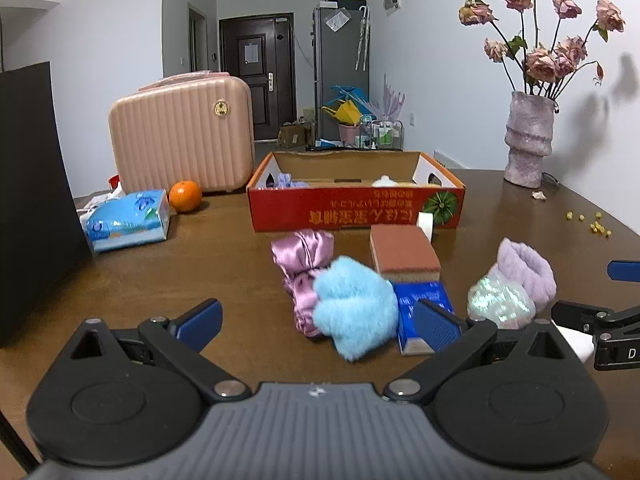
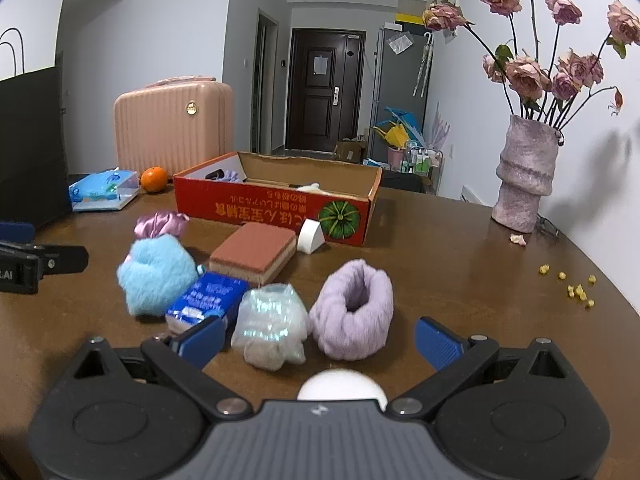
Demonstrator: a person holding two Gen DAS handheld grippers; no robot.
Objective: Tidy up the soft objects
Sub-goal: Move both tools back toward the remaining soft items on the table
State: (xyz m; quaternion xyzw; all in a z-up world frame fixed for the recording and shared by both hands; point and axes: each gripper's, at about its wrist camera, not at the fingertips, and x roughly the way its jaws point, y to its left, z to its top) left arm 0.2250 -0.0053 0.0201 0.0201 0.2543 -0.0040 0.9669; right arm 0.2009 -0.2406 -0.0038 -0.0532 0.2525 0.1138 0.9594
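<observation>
My left gripper (image 1: 320,326) fingers apart, empty, blue puff (image 1: 354,310) between. My right gripper (image 2: 320,340) spread wide, empty, near purple cuff (image 2: 352,314), shiny bag (image 2: 272,324). Box (image 1: 354,210) behind.

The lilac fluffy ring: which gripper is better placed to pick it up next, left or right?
Right, I think. The lilac ring lies just ahead of the open right gripper, between its fingers' lines. The open left gripper faces the blue puff instead, with the ring off to its right.
</observation>
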